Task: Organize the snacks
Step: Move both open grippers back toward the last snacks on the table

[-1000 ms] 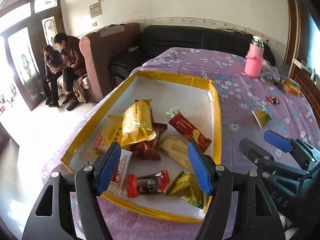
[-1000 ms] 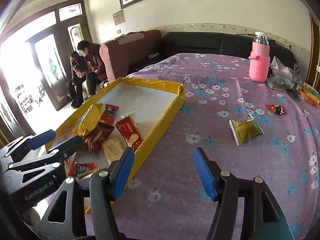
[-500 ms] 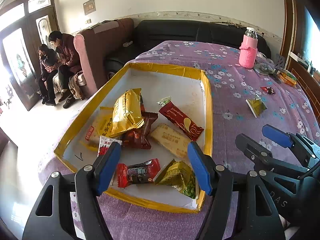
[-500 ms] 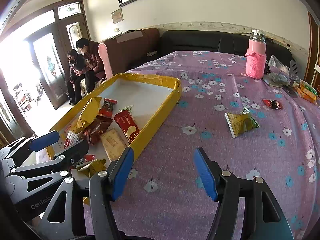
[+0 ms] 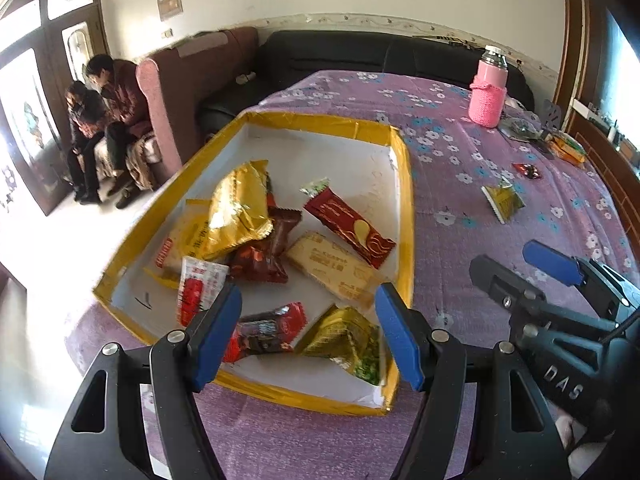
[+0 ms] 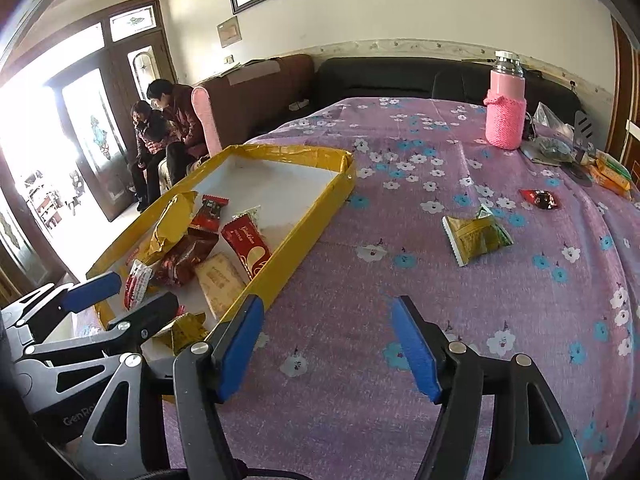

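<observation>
A yellow-rimmed white tray (image 5: 406, 216) (image 6: 312, 224) lies on the purple flowered cloth and holds several snack packs, among them a gold bag (image 5: 240, 208), a red bar (image 5: 348, 228) and a green-gold pack (image 5: 344, 340). My left gripper (image 5: 310, 338) is open and empty over the tray's near end. A loose green-gold snack pack (image 6: 476, 236) (image 5: 502, 200) and a small red candy (image 6: 540, 199) lie on the cloth right of the tray. My right gripper (image 6: 328, 348) is open and empty, above bare cloth short of the pack.
A pink-sleeved bottle (image 6: 505, 108) stands at the far side of the table, with wrappers and orange packs (image 6: 608, 172) at the far right. Sofas stand behind the table; two people (image 6: 164, 132) sit at the left by the door.
Both grippers have pulled back and risen a little, so more of the tray and cloth shows. Both stay open and empty. The snacks have not moved.
</observation>
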Available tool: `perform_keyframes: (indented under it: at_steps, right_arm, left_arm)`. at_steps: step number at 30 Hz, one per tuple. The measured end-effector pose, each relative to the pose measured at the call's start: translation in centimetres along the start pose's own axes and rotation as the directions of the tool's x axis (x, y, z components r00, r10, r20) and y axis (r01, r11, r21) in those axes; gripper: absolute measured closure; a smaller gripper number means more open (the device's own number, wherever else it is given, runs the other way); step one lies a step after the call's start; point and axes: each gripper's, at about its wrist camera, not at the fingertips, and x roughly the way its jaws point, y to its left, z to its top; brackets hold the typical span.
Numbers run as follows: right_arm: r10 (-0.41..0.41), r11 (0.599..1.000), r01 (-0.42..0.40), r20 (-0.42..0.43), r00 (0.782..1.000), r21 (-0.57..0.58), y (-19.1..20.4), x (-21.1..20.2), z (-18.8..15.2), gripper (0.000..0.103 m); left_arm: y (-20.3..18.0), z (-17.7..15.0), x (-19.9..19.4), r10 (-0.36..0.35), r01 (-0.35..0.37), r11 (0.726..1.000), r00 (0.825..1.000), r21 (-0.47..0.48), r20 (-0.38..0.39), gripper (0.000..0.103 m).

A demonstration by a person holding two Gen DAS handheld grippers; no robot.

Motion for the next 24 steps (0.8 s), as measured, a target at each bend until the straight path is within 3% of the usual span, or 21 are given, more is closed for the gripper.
perform_keyframes:
  at_steps: [4,9,12,16,20,24]
  right_arm:
    - [-0.01,1.0,0.01,0.03,0.999,0.011,-1.8,-1.3,1.1,0.033]
    - [-0.124,0.988,0.116,0.076,0.989,0.103,-8.5,-4.3,3.2,0.024]
    - [-0.211,0.96,0.197,0.051,0.976,0.198,-14.2,-5.4,4.2,0.024]
    - [-0.263,0.923,0.254,-0.009,0.965,0.289,-19.5,-5.1,4.5,0.024]
    - [-0.198,0.9,0.22,-0.097,0.975,0.376,-22.4,-2.4,3.9,0.024]
    - [-0.111,0.891,0.169,-0.159,0.981,0.421,-22.7,1.2,3.1,0.024]
  left_arm:
    - [0.1,0.0,0.1,-0.069,0.069,0.997,0.997,-0.021,-0.024,0.034]
    - [0.0,0.4,-0.7,-0.146,0.146,0.989,0.989,-0.033,0.004,0.034]
    - [-0.7,0.5,-0.8,-0.206,0.206,0.978,0.979,-0.022,0.005,0.034]
    - [-1.7,0.4,-0.1,-0.269,0.269,0.963,0.963,-0.012,-0.027,0.031]
    - [-1.9,0.5,0.6,-0.338,0.335,0.941,0.939,-0.041,-0.063,0.031]
    - [-1.8,0.6,0.8,-0.35,0.347,0.937,0.934,-0.052,-0.069,0.031]
